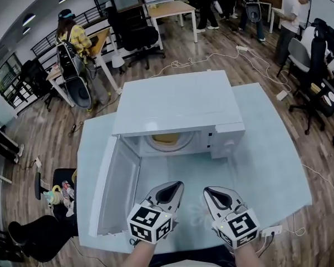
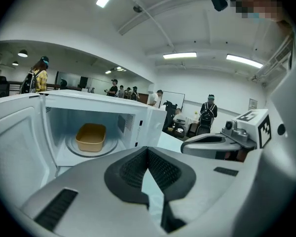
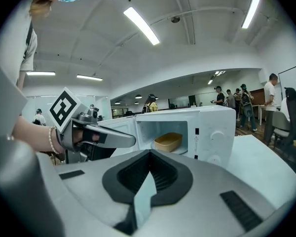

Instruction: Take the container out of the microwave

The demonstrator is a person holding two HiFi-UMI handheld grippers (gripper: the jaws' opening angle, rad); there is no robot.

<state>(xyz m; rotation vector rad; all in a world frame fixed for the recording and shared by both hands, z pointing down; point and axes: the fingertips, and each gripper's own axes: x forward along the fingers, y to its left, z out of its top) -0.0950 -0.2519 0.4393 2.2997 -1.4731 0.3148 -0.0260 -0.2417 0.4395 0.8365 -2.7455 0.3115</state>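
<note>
A white microwave [image 1: 178, 104] stands on the pale table [image 1: 267, 166], its door [image 1: 114, 191] swung open to the left. Inside, a tan container [image 1: 168, 138] sits on the round turntable; it also shows in the left gripper view as container [image 2: 91, 137] and in the right gripper view as container [image 3: 168, 141]. My left gripper [image 1: 177, 184] hovers in front of the opening, jaws shut and empty [image 2: 148, 150]. My right gripper [image 1: 207, 190] is beside it, a little to the right, also shut with nothing in it [image 3: 149, 154]. Both are well short of the microwave.
The open door juts toward the table's front left edge. A white power strip [image 1: 270, 231] lies at the front right corner. Beyond the table are desks, office chairs, floor cables and several people.
</note>
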